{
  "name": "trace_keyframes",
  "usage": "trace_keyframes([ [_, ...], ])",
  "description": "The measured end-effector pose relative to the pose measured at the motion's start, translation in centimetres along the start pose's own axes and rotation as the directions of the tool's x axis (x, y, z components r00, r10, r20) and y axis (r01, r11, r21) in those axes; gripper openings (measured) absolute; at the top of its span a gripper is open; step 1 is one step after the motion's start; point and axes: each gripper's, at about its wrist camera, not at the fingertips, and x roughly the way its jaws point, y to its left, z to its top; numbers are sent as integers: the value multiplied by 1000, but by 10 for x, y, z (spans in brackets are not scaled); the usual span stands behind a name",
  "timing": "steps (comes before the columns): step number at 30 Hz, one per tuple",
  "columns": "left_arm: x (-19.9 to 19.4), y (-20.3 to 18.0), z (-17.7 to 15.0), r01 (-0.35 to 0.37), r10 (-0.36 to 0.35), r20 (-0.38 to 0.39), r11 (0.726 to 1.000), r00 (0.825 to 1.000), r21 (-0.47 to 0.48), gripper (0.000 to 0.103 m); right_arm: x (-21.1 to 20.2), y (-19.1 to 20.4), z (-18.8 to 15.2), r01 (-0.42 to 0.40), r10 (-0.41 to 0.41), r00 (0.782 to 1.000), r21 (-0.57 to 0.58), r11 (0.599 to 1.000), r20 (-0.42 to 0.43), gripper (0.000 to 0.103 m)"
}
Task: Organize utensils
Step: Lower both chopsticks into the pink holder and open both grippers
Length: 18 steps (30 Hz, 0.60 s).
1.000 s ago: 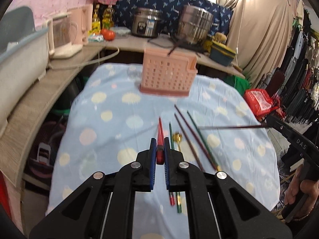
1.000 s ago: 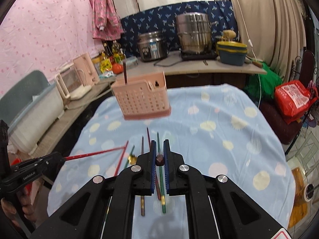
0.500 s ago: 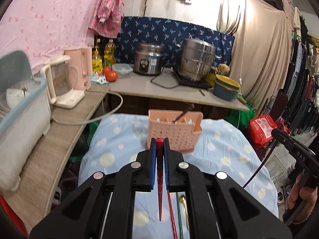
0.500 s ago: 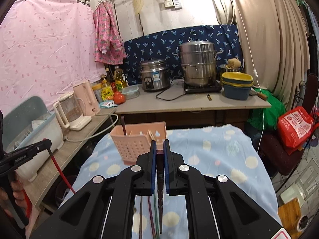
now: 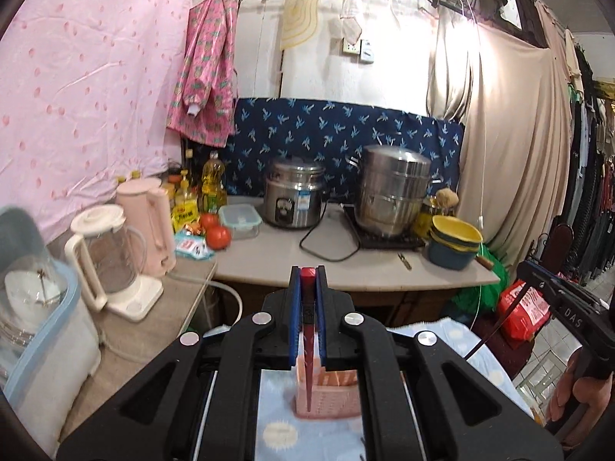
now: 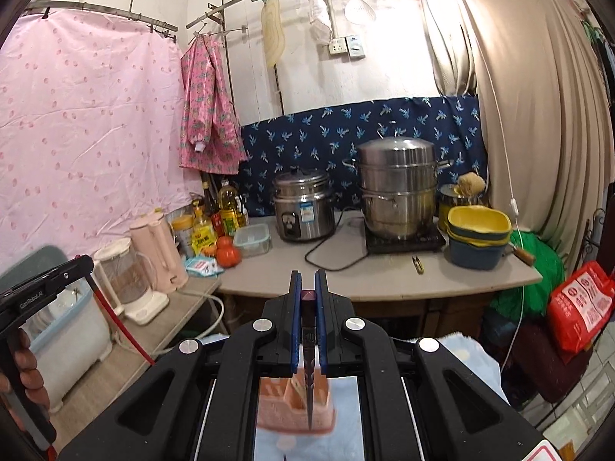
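My left gripper (image 5: 307, 274) is shut on a red chopstick (image 5: 308, 345) that hangs tip-down above the pink slotted utensil basket (image 5: 338, 395). My right gripper (image 6: 308, 278) is shut on a dark purple chopstick (image 6: 308, 376), which also hangs tip-down over the same basket (image 6: 276, 407). Each gripper shows at the edge of the other's view: the right gripper (image 5: 526, 269) with its dark chopstick (image 5: 496, 326), and the left gripper (image 6: 82, 265) with its red chopstick (image 6: 123, 330). The basket stands on the blue dotted tablecloth (image 5: 276, 430). The other utensils on the table are hidden below the grippers.
Behind the table runs a counter (image 5: 346, 272) with a rice cooker (image 5: 294, 198), a steel steamer pot (image 5: 396, 190), stacked bowls (image 5: 455, 246), tomatoes and bottles. A side shelf holds a blender jug (image 5: 111, 261), a pink kettle (image 5: 148, 226) and a dish bin (image 5: 42, 345). A red bag (image 6: 576, 303) sits right.
Both grippers have risen from the table with their chopsticks, which swung from lying level to hanging tip-down. The views tilted up and moved closer to the basket.
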Motion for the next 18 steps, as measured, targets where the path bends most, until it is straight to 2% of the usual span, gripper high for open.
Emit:
trace_keyframes([
  [3, 20, -3, 13, 12, -12, 28, 1000, 1000, -5, 7, 25, 3, 9, 0, 0, 1000, -1, 1000, 8, 7],
  [6, 43, -4, 13, 21, -21, 22, 1000, 1000, -11, 7, 55, 4, 5, -6, 6, 1000, 7, 1000, -13, 7],
  [12, 86, 0, -16, 27, -28, -51, 999, 998, -27, 7, 104, 3, -28, -35, 39, 994, 38, 999, -100, 7],
  [18, 114, 5, -50, 26, -31, -129, 999, 991, -40, 7, 137, 1, -65, -27, 35, 983, 45, 999, -183, 7],
])
